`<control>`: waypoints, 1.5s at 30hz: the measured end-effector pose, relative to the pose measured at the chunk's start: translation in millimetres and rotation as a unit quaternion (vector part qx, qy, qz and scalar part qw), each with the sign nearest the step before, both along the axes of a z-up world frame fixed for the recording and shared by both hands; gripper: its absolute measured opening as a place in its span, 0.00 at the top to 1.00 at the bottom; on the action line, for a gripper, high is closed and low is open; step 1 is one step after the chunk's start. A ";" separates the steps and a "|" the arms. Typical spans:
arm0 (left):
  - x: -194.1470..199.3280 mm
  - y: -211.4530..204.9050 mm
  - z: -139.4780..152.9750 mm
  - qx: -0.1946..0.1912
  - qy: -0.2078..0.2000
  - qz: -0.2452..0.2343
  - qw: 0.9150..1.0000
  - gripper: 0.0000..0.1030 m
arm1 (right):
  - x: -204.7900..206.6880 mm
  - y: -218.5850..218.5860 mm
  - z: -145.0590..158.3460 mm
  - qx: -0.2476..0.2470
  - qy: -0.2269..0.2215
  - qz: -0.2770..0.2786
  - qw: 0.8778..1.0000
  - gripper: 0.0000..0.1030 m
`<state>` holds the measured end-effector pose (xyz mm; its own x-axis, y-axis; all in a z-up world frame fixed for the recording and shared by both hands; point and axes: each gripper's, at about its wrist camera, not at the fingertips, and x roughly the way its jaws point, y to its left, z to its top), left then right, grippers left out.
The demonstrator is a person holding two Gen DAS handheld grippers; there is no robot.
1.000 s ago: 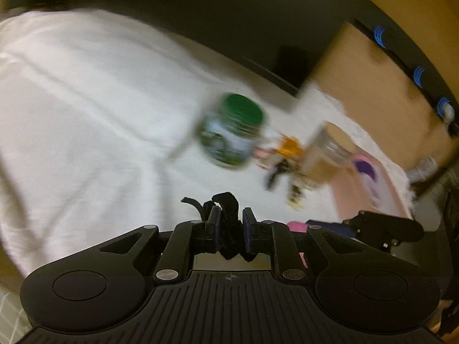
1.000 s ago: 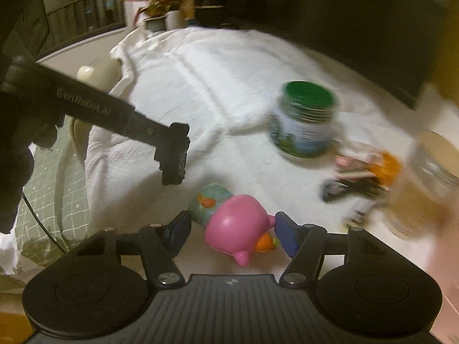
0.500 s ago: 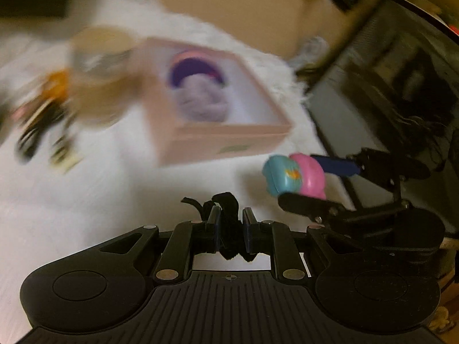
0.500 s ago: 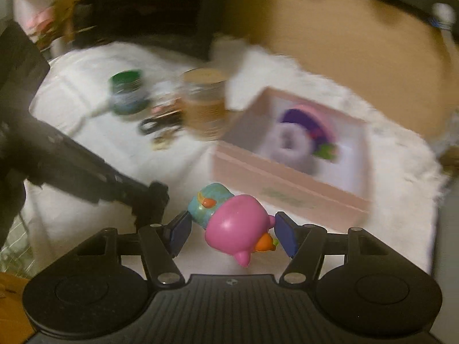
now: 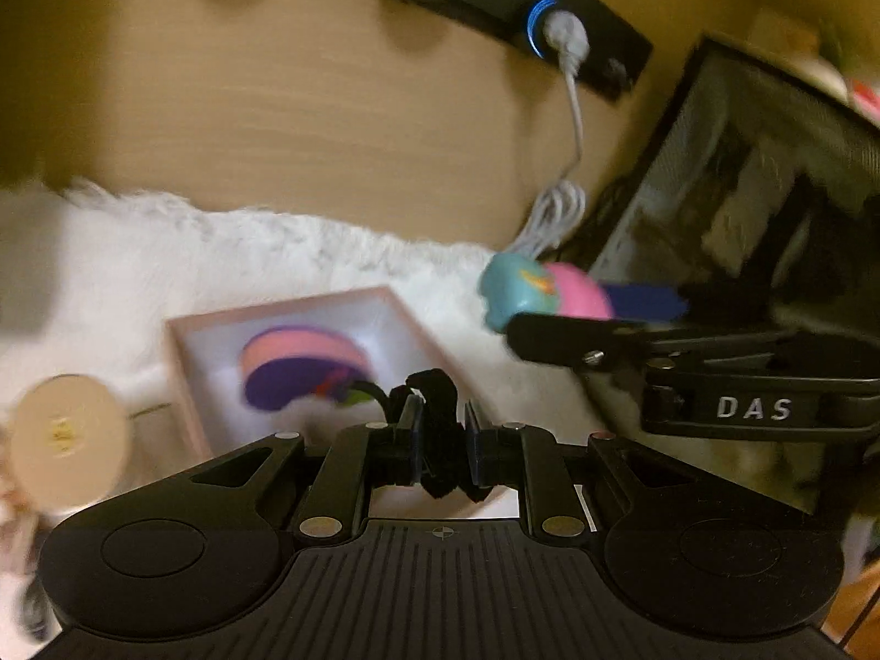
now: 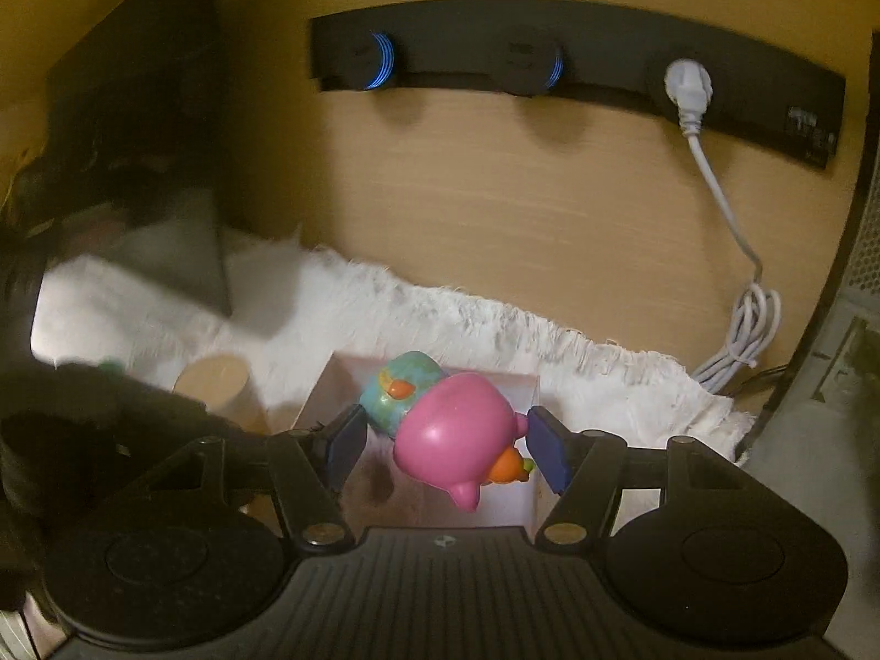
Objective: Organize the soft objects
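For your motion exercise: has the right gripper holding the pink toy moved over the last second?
Yes. The right gripper carried the pink toy away from the jars and now holds it over the pink box by the wooden wall.

A home: fluffy white rug (image 6: 495, 330), wall power strip (image 6: 577, 66)

Glossy pink toy (image 6: 456, 440), fluffy white cloth (image 6: 495, 330)

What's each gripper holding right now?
Left gripper: shut on black fabric item.
Right gripper: shut on pink-and-teal toy.
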<state>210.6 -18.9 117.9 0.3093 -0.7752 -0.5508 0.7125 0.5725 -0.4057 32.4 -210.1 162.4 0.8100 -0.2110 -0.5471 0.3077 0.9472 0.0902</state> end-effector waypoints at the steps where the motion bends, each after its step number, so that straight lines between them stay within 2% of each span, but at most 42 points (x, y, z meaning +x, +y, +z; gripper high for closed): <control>1: 9.0 -4.5 -10.2 -0.017 0.024 0.002 1.000 0.81 | 5.3 -6.0 -1.8 0.010 0.003 -0.003 1.000 0.37; 2: 15.3 -10.9 -20.9 -0.010 0.040 0.005 0.999 0.80 | 12.6 -13.1 -5.4 0.024 0.012 -0.007 1.000 0.37; 3: 19.6 -20.5 -33.4 0.023 0.047 0.007 0.999 0.78 | 18.9 -17.0 -10.6 0.035 0.022 -0.008 0.999 0.34; 4: 20.2 -33.3 -48.8 0.084 0.033 0.009 0.996 0.76 | 26.2 -21.6 -17.6 0.043 0.037 -0.011 0.998 0.33; 5: 17.9 -40.7 -58.1 0.118 0.016 0.005 0.993 0.58 | 32.5 -24.2 -25.3 0.047 0.055 -0.016 0.997 0.33; 6: 13.3 -45.8 -65.6 0.143 -0.005 0.002 0.990 0.50 | 34.8 -23.8 -31.6 0.048 0.067 -0.021 0.996 0.33; 7: 8.4 -47.2 -68.1 0.152 -0.020 0.003 0.988 0.50 | 37.1 -24.8 -38.0 0.051 0.078 -0.025 0.995 0.33; 9: 4.6 -46.6 -65.9 0.143 -0.023 0.003 0.990 0.52 | 37.4 -27.3 -47.9 0.063 0.084 -0.029 0.994 0.32; 13: 2.8 -38.7 -57.6 0.103 0.000 -0.010 0.995 0.54 | 34.4 -32.2 -58.1 0.076 0.092 -0.050 0.992 0.31; 17: -4.3 -25.0 -43.0 0.066 -0.001 -0.006 0.998 0.54 | 26.4 -35.1 -56.3 0.073 0.089 -0.067 0.991 0.31; 21: -5.8 -9.2 -25.3 0.021 0.002 0.018 1.000 0.54 | 19.0 -32.0 -46.0 0.061 0.084 -0.074 0.992 0.31; 23: -5.9 -4.0 -18.6 0.014 0.002 0.028 1.000 0.54 | 15.7 -29.1 -39.2 0.060 0.080 -0.074 0.992 0.30; 30: -4.8 36.7 3.5 0.017 -0.020 0.067 0.997 0.54 | 14.6 -2.9 -1.2 0.056 0.046 -0.061 0.996 0.30; 34: 2.6 79.4 23.3 0.021 -0.042 0.105 0.993 0.54 | 38.4 29.6 24.6 0.051 0.026 -0.025 0.998 0.30; 39: 23.4 147.3 54.3 0.048 -0.069 0.162 0.983 0.54 | 91.6 84.1 53.6 0.048 0.017 0.025 0.998 0.30; 45: 45.9 230.9 90.0 0.098 -0.102 0.220 0.965 0.54 | 159.1 155.5 91.1 0.073 0.001 0.080 0.994 0.30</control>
<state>256.5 212.0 207.9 0.7031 -0.4304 -0.5661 0.4358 0.8898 -0.1352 191.5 -54.6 253.5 0.8259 0.0032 -0.5638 0.1538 0.9608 0.2308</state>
